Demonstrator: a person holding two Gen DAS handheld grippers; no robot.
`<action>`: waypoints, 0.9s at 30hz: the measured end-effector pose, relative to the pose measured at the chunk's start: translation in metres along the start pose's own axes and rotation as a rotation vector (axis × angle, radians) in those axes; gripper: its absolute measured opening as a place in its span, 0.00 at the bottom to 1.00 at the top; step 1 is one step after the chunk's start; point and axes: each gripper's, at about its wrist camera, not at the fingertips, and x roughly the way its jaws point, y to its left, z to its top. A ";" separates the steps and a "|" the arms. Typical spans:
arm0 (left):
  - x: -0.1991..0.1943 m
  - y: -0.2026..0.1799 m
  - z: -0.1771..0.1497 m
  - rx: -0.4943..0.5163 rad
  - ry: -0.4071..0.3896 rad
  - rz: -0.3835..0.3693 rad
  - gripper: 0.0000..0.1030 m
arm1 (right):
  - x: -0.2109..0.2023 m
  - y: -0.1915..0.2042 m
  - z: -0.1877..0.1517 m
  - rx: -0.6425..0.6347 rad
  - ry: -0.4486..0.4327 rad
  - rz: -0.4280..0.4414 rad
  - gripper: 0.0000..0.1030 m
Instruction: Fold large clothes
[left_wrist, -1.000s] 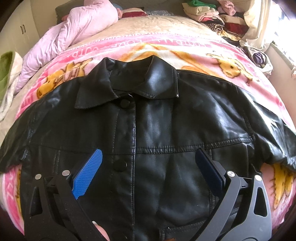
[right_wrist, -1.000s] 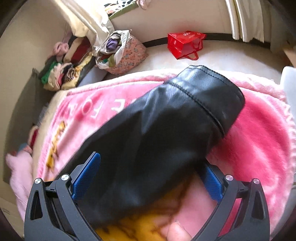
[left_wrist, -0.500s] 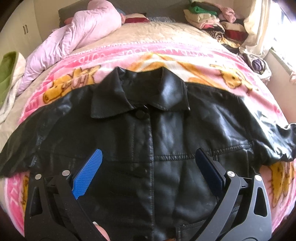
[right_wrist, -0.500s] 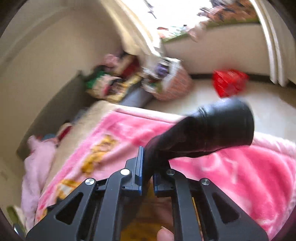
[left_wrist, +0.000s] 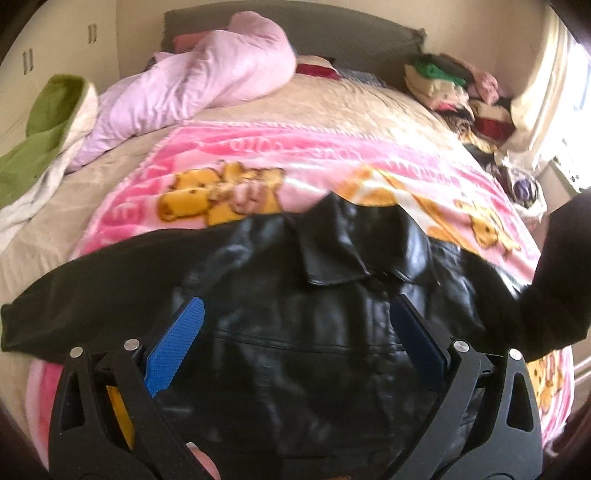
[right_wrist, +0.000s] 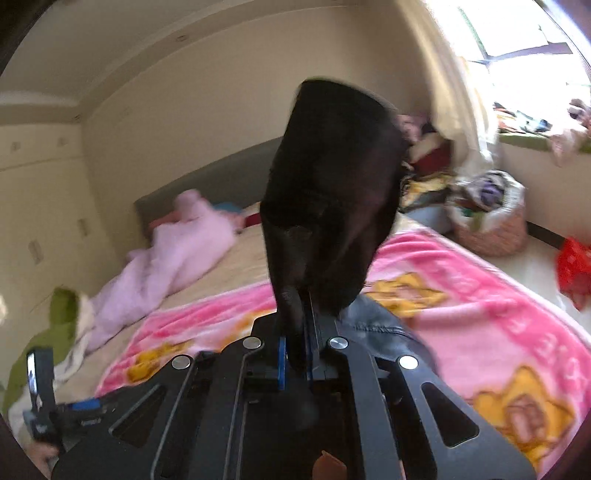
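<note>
A black leather jacket (left_wrist: 303, 317) lies front up on a pink cartoon blanket (left_wrist: 258, 173) on the bed, collar away from me. My left gripper (left_wrist: 295, 343) is open and empty above the jacket's chest. My right gripper (right_wrist: 297, 350) is shut on the jacket's right sleeve (right_wrist: 332, 206) and holds it lifted, the cuff standing up in front of the camera. The raised sleeve also shows in the left wrist view (left_wrist: 557, 280) at the right edge. The left sleeve (left_wrist: 85, 291) lies spread out to the left.
A pink duvet (left_wrist: 207, 74) and a green and white cloth (left_wrist: 48, 122) lie at the bed's far left. Stacked clothes (left_wrist: 454, 92) sit at the far right corner. A basket of clothes (right_wrist: 491, 218) and a red bag (right_wrist: 574, 269) stand on the floor.
My right gripper shut on the right sleeve and has lifted it up and swung it in over the bed. My left gripper has drifted left and back over the jacket.
</note>
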 end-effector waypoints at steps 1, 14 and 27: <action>-0.004 0.010 0.002 -0.017 -0.002 -0.012 0.92 | 0.004 0.013 -0.003 -0.015 0.006 0.019 0.06; -0.022 0.091 0.007 -0.230 -0.014 -0.209 0.92 | 0.055 0.167 -0.084 -0.330 0.128 0.219 0.05; 0.013 0.125 -0.012 -0.388 0.070 -0.363 0.92 | 0.110 0.211 -0.189 -0.476 0.404 0.264 0.22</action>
